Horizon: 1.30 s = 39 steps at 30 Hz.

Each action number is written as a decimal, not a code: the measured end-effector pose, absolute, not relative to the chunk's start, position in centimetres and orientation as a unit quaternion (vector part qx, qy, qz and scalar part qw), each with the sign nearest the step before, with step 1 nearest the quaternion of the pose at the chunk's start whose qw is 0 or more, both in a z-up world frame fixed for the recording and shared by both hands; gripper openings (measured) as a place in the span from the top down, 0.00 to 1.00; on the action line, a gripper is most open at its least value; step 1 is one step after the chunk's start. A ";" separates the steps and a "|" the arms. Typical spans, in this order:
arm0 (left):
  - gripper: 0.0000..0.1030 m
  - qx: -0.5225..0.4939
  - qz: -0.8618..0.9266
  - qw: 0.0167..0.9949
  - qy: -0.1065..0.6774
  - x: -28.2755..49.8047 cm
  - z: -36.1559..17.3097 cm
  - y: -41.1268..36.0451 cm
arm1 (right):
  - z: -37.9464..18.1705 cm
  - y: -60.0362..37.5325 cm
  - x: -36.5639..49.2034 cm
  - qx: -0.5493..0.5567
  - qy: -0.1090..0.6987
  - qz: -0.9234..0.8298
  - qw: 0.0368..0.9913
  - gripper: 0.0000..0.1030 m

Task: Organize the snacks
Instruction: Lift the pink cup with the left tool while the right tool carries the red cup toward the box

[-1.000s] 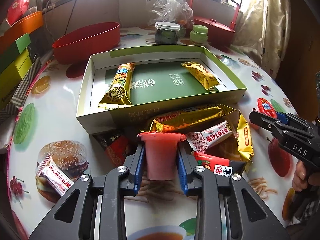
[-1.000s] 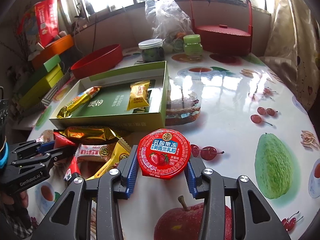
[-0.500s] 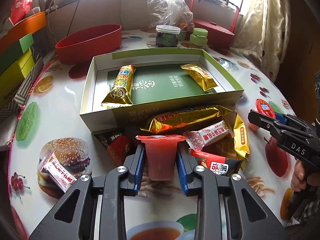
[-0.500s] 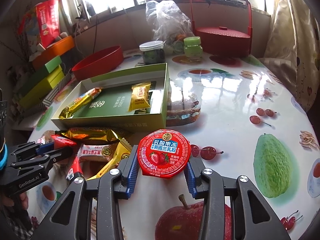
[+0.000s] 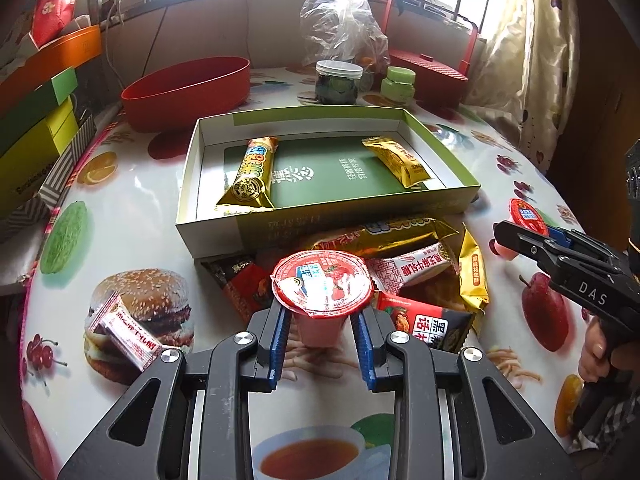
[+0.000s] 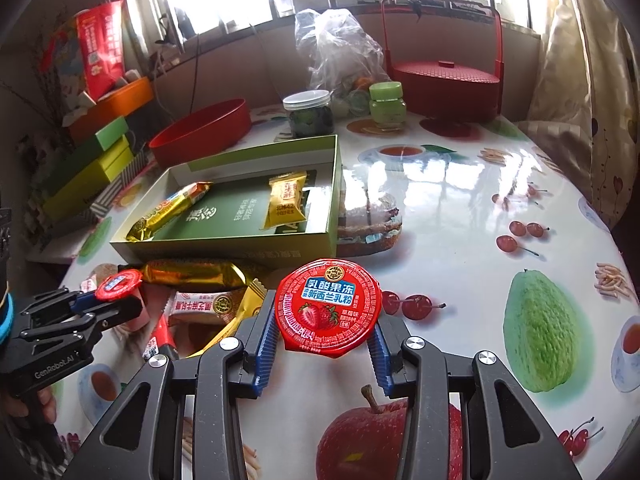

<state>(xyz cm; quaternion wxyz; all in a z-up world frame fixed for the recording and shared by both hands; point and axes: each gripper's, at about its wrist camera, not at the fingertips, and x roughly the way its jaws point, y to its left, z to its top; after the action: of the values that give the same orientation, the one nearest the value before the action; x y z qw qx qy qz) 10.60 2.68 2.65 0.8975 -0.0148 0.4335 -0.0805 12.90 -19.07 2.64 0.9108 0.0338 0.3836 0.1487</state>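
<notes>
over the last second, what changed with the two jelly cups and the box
The left tongs tipped their jelly cup so its red lid now faces the camera instead of showing edge-on. Both grips stayed shut; the right tongs kept their jelly cup in place. The green box still holds the same two gold packets.

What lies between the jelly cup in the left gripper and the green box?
In the left wrist view, a long gold wrapper lies between the jelly cup and the green box front wall.
</notes>
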 end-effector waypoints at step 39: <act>0.70 -0.031 -0.101 0.915 0.389 12.7 6.9 2.9 | 6.2 -18.1 13.9 0.021 0.350 0.162 0.922 0.62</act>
<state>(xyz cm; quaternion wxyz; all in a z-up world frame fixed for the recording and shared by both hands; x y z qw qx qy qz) 12.66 2.89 6.88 0.9152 -0.0310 0.3889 -0.1008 13.94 -18.11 6.19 0.9222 0.0207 0.3505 0.1623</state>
